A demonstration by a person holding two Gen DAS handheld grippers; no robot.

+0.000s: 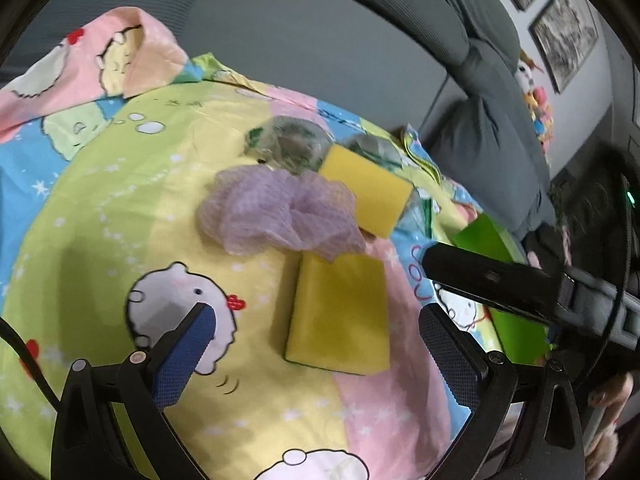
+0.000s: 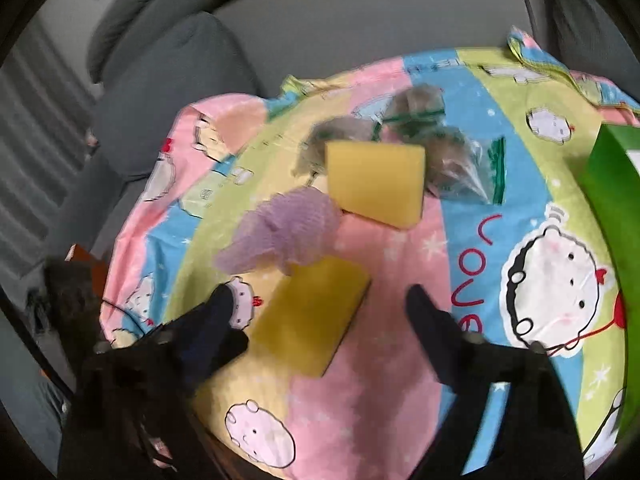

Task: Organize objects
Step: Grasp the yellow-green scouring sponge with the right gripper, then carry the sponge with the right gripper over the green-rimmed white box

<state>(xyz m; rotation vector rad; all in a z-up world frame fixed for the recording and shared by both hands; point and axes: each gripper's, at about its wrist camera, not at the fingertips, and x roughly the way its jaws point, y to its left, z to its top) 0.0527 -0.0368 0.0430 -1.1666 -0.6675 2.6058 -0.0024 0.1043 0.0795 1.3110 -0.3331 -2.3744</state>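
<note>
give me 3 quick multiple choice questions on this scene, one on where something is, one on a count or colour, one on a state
1. Where does the purple mesh pouf lie?
A. between the two yellow sponges, touching both
B. inside the green box
C. on the sofa cushion

2. How many yellow sponges are on the cloth?
A. one
B. two
C. four

3. How do the jaws of the left gripper stand?
A. shut on a sponge
B. shut on the pouf
C. open, holding nothing

Answers:
1 A: the pouf overlaps the near sponge and meets the far sponge.
2 B: only those two yellow blocks show in both views.
3 C: the jaws are spread wide either side of the near sponge, above the cartoon-print cloth.
</note>
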